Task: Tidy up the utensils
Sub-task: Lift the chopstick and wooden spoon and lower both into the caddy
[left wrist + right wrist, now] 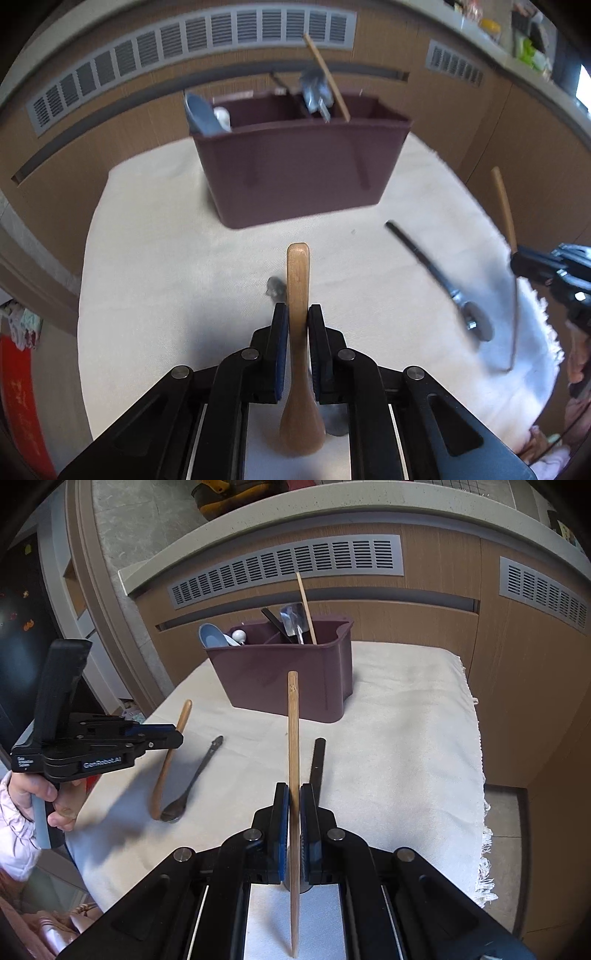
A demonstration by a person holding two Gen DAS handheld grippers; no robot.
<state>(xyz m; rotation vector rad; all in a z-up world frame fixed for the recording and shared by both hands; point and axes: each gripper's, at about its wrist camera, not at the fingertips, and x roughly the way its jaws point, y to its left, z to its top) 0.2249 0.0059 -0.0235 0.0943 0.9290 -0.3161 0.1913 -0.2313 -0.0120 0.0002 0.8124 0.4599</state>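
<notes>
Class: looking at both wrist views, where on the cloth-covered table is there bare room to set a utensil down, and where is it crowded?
Free: cloth right of the maroon caddy. Crowded: near-left, where the dark spoon, wooden spoon and left tool sit close together.

Maroon caddy, cream cloth

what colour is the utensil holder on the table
Dark maroon holder, clearest in the right wrist view.

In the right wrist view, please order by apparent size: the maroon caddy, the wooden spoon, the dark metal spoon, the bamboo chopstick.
1. Maroon caddy.
2. Bamboo chopstick: nearest the camera, so perhaps exaggerated.
3. Wooden spoon and dark metal spoon: alike, unranked.
</notes>
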